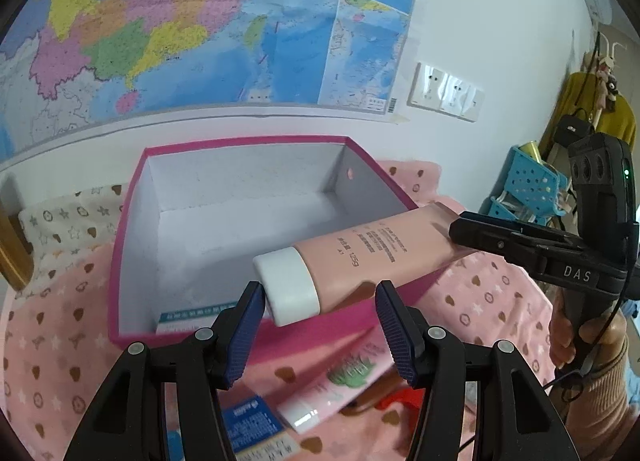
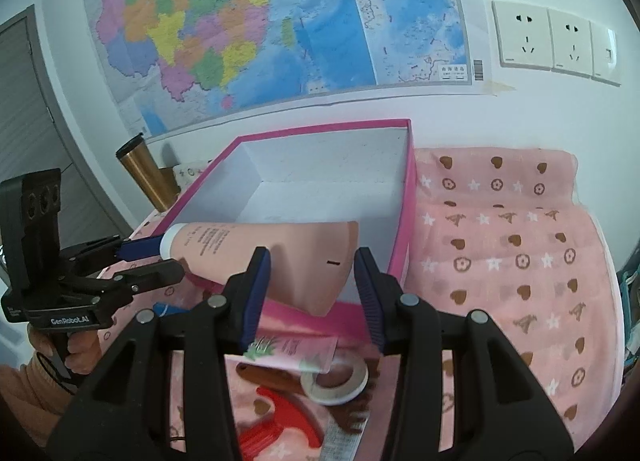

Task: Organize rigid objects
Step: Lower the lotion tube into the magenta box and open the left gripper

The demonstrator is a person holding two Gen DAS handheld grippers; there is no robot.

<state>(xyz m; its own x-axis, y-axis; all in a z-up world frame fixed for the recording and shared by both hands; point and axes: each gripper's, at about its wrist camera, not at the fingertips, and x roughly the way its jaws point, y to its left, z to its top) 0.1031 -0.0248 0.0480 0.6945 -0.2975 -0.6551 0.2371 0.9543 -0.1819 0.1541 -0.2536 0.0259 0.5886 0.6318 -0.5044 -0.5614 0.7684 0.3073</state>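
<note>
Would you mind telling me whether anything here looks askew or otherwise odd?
Yes: the pink tube is not inside the pink box. It hangs slanted across the box's near corner, its white cap at the left gripper and its flat crimped end between the right gripper's fingers. The box looks nearly empty, with other items lying outside it.

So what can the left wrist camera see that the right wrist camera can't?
Only the left wrist view shows the blue plastic basket and the yellow garment hanging at the right. Only the right wrist view shows the gold tumbler, the tape roll and the red tool. Both show the pink box, the pink tube carried over it by both grippers, and the wall map.
</note>
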